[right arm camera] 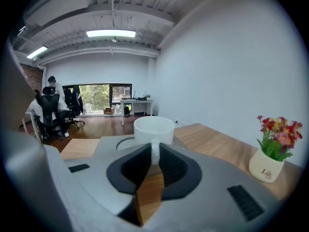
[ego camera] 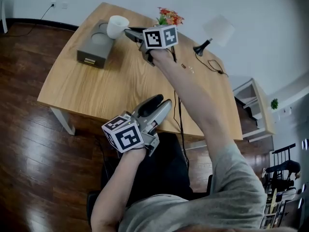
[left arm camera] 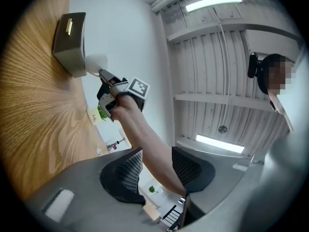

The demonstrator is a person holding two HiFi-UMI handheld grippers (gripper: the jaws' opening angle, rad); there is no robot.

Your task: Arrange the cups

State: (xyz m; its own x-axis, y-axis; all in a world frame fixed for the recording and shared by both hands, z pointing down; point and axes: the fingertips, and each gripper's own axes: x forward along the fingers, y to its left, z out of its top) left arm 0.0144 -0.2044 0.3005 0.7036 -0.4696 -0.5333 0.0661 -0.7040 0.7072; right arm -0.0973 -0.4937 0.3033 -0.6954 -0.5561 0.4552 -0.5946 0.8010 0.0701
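So the white cup (ego camera: 117, 26) looks empty inside, and it's up at the 11 o'clock corner of the table (ego camera: 96, 88), over the gray box (ego camera: 91, 50) with the round dimple on top. The right gripper (ego camera: 129, 33) is clamped on the cup's handle, though only the right gripper view really shows that pinch. The left gripper (ego camera: 159, 103) sits at 6 o'clock by the near edge, jaws wide apart with nothing in them. There's a flower pot (ego camera: 169, 17) at 12, a white lamp (ego camera: 217, 30) at 1 and a cable (ego camera: 212, 64) beside it. The right arm stretches across the tabletop.
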